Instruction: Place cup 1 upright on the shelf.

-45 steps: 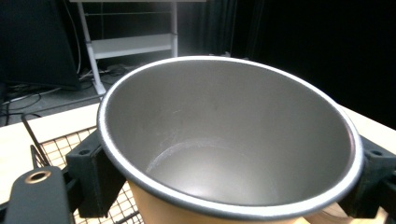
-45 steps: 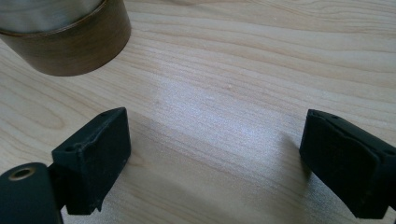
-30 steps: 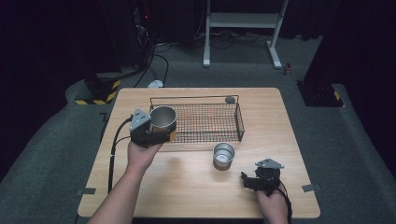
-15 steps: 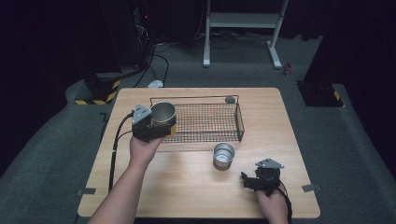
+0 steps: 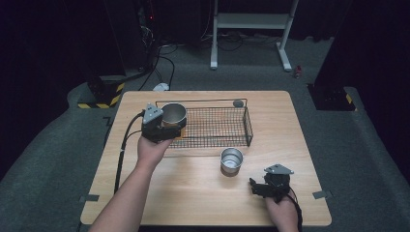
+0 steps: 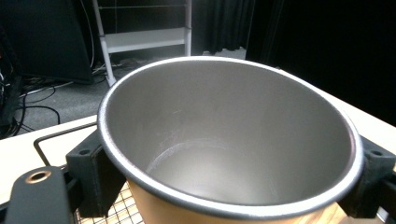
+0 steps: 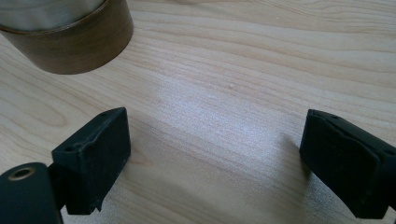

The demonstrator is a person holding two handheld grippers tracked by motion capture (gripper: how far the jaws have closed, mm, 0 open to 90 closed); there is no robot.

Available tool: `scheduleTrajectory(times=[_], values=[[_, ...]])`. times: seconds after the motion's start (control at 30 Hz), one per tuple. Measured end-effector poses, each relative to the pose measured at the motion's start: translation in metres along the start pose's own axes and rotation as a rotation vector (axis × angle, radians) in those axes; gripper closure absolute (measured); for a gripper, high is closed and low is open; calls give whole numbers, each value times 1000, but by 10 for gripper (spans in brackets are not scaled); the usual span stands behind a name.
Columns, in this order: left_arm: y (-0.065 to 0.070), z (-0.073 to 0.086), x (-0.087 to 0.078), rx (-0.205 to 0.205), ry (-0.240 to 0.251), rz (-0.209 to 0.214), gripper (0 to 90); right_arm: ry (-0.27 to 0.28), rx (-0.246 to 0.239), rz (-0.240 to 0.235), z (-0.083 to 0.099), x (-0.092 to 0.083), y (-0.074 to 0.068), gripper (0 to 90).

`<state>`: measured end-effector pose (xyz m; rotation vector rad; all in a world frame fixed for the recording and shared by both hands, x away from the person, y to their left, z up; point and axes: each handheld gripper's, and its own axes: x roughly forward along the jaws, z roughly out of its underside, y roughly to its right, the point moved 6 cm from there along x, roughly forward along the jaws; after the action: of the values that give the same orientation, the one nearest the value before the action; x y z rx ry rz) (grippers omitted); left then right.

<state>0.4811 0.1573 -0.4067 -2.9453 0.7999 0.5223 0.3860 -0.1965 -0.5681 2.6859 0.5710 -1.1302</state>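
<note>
Two black pads [image 6: 95, 170] of my left gripper [image 5: 167, 129] clamp a metal cup [image 5: 173, 114] from either side just under its rim, mouth up; the left gripper view looks straight into its bare bowl. From the high view the cup hangs over the left end of the wire basket [image 5: 249, 128], close to that end's rim wire, and whether it clears the wire I cannot tell.

My right gripper [image 5: 258, 187] rests low at the near right of the table [image 5: 193, 193], jaws spread wide with nothing between them. A second metal cup [image 5: 231, 160] stands just ahead of it, outside the basket.

Risks, as I judge them:
- The grip is on a smooth, round wall near the top. A jolt could let the cup pivot or slide out.
- Lowering too near the end wire could catch the base on it and tip the cup out onto the table.
- Letting go before the base sits on the mesh means a drop and a bounce.
- A small grey object [image 5: 238, 102] lies by the basket's far corner, well apart from this work.
</note>
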Motion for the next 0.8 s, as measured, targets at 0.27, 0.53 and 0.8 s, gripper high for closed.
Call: scheduleTrajectory(times=[0.27,0.53,0.8], values=[[2,-2,8,-6,-4,15,135,1,-4,1,0,0,0,88],[3,2,23,-6,-18,18,134,1,-4,1,0,0,0,88],[7,3,37,17,-26,19,135,1,-3,1,0,0,0,88]])
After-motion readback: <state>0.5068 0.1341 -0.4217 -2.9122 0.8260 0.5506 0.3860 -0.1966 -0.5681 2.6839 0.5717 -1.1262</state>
